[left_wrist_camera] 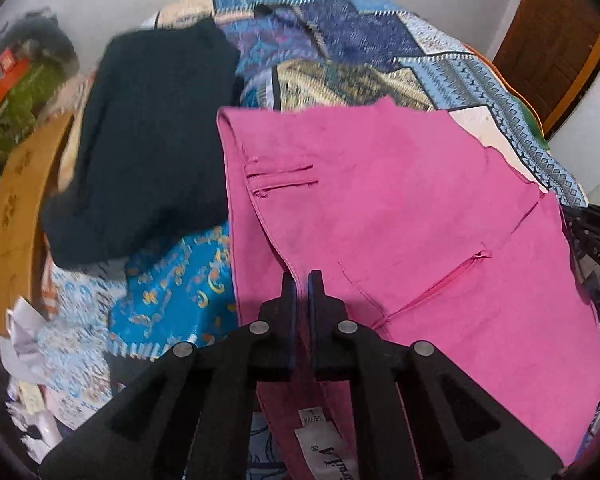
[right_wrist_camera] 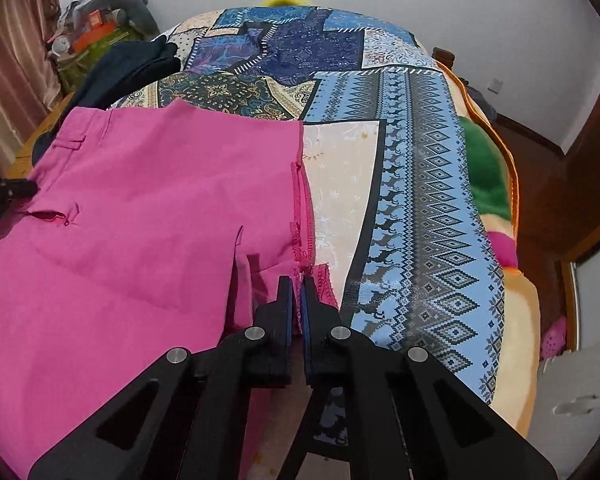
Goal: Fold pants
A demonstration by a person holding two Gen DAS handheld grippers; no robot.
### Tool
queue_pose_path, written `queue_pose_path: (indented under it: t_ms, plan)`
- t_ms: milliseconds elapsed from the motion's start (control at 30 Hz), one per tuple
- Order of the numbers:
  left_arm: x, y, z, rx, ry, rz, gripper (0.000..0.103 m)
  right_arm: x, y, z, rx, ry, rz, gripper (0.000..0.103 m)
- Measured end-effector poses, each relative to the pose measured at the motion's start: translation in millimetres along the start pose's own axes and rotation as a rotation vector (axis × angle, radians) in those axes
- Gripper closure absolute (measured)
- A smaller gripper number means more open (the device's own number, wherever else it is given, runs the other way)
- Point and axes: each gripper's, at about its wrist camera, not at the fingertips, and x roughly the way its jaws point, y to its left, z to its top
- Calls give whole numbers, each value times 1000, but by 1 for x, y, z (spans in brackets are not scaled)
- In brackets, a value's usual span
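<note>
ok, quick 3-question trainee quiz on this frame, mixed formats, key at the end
1. True or false: both the left gripper and the right gripper are shut on the pink pants.
2. What lies just left of the pants in the left wrist view? A) dark garment B) white towel C) red pillow
3. Fill in: the pants lie on a patterned ____.

Key: 1. true, each pinches an edge of the cloth. 2. A, the dark garment. 3. bedspread.
</note>
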Motion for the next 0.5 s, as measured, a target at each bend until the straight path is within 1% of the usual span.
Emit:
queue_pose_path:
  t_ms: [67,100,200,267,400,433,467,500]
  plan:
    - [-2,5,1,-7,3,-28,96,-1,0,0,2,6,3,100]
    - [-2,5,1,-3,1,-29,96,-3,0,1,4,5,2,100]
    - [-11,3,-2,20,-26,6,96,-8,3,0,-6,-1,-12,99]
    - [-18,4,-3,19,-41,11,96,-14,5,0,-17,-14,-25,98]
    - [-37,11,1,7,-104,56,96,-31,10,3,-31,-56,-56,96]
    - [-42,14,3,1,-118,64,95,-35,10,5,-31,-67,-59,94]
    - [-46,16,5,-8,-126,64,94,-39,10,6,-29,-78,-63,89]
    - [-51,20,9,-21,-134,59,90,-43,10,9,-26,-93,-66,86]
